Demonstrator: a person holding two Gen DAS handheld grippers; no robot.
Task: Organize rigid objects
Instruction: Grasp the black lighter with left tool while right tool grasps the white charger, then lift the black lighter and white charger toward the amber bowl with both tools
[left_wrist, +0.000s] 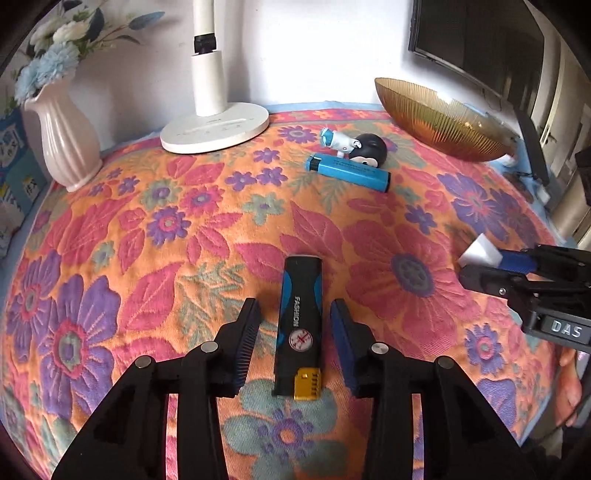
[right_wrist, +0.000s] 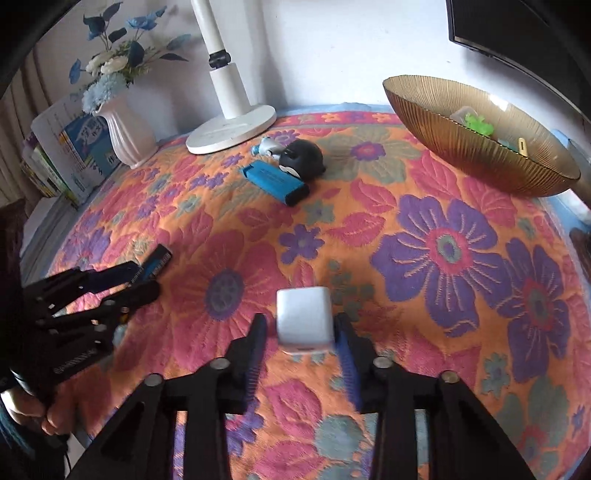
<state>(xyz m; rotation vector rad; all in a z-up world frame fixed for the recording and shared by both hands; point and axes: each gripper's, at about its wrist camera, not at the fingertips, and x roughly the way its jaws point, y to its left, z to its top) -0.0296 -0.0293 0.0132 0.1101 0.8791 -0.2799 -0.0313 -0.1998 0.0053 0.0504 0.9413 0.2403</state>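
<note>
Left tool (left_wrist: 295, 332): jaws apart, astride black-blue lighter (left_wrist: 300, 330) lying on counter (left_wrist: 177, 236) (stiff, slick; take by long sides).
Right tool (right_wrist: 301, 332): apart around white cube (right_wrist: 303, 320), light, rigid.
Bowl (right_wrist: 480, 155): likely destination.

"FASHION", white capitals, ran lengthwise on the black-and-blue lighter (left_wrist: 301, 325). "DAS", white capitals, stood on the right gripper's (left_wrist: 480, 264) body, at 3 o'clock. Book (right_wrist: 86, 147) print: unreadable.
</note>
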